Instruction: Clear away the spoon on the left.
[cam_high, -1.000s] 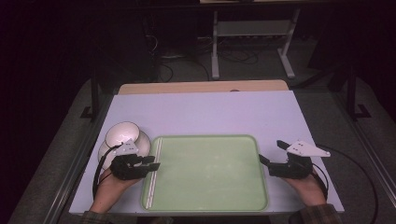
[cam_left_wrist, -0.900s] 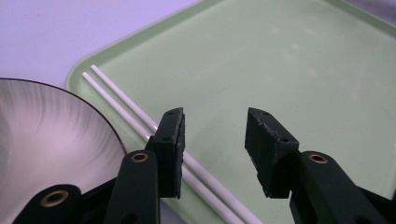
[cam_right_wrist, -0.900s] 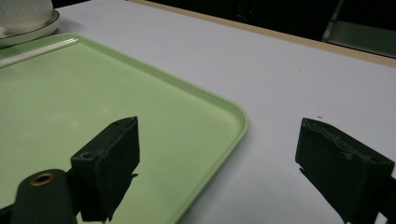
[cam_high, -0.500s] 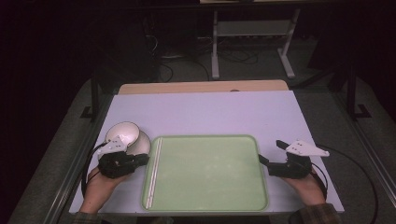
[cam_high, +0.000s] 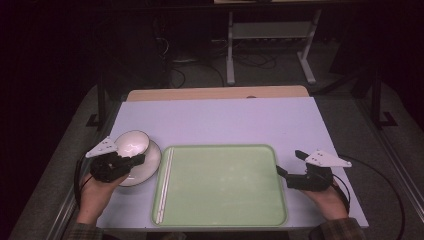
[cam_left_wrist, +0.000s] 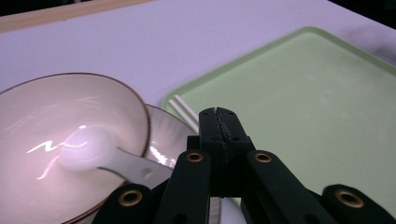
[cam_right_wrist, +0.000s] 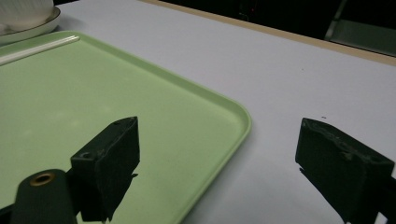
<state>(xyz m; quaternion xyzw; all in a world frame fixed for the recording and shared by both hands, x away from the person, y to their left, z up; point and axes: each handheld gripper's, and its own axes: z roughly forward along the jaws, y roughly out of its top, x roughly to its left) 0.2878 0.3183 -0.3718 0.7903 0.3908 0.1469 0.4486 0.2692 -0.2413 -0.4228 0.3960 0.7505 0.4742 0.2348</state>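
1. Up close, the left gripper view shows a white spoon lying in the bowl, its rounded head on the bowl's floor and its handle running toward the left gripper; from the high view the spoon cannot be made out.
2. The bowl sits on a plate near the table's left edge, just beside the green tray; 2 white chopsticks lie along the tray's left side, long axis running front to back.
3. The left gripper has just been closing; its jaws now meet with nothing between them, over the plate just beside the bowl.
4. The right gripper stands wide, straddling the tray's right rim, holding nothing.
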